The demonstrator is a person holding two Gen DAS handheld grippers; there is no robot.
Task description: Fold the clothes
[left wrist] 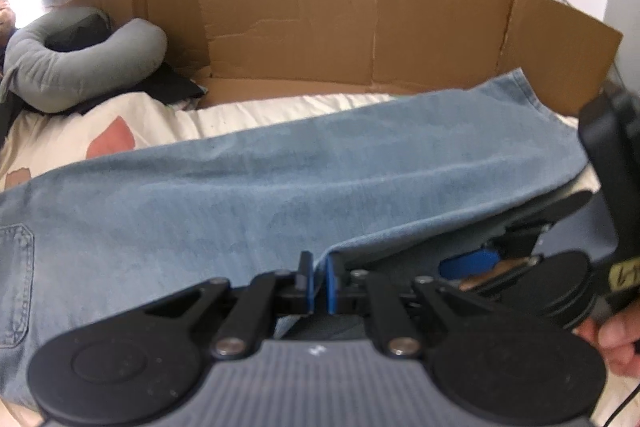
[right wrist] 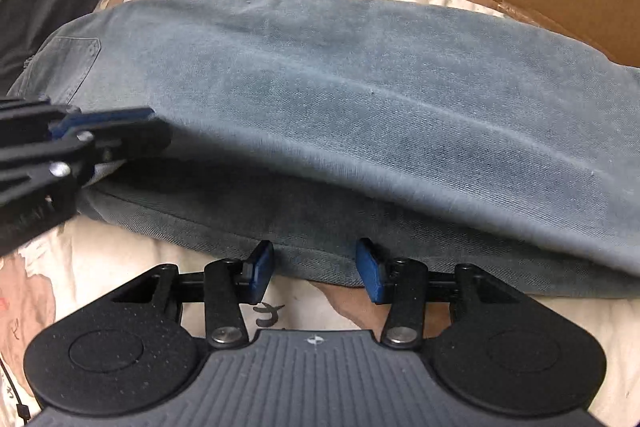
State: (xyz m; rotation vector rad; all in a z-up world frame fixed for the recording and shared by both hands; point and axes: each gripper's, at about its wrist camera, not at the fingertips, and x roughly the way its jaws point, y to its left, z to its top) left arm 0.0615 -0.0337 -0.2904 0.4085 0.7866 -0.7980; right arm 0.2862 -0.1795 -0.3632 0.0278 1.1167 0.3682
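- Light blue denim jeans [right wrist: 360, 99]: lie lengthwise across the bed, folded leg over leg; back pocket [right wrist: 74, 61] at the far-left end, hems toward the cardboard.
- Left claw [left wrist: 319, 285]: blue pads pressed together on the upper layer's near edge, left of the jeans' middle, lifting it off the layer below.
- Right claw [right wrist: 316, 271]: spread, pads either side of the lower layer's near seam, nothing pinched yet; the jaws stand about half apart.
- Cream bedsheet with reddish patches [right wrist: 120, 267]: bare strip along the jeans' near edge, directly under my right claw.
- Brown cardboard wall [left wrist: 360, 23]: stands just beyond the jeans' far edge and hem end.
- Grey curved neck pillow [left wrist: 76, 55]: beyond the jeans' pocket end, resting on dark cloth [left wrist: 176, 87].
- Risk, judged: my right claw sits low on the seam; closing here may catch only the bottom layer, or sheet with it, so the layers would part when lifted.
- Risk, judged: denim is heavy; a thin pinch by the left claw may slip.
- Room: open sheet on the jeans' near side; the far side is hemmed by cardboard, the pocket end by the pillow, so folding along the jeans' length looks safest.
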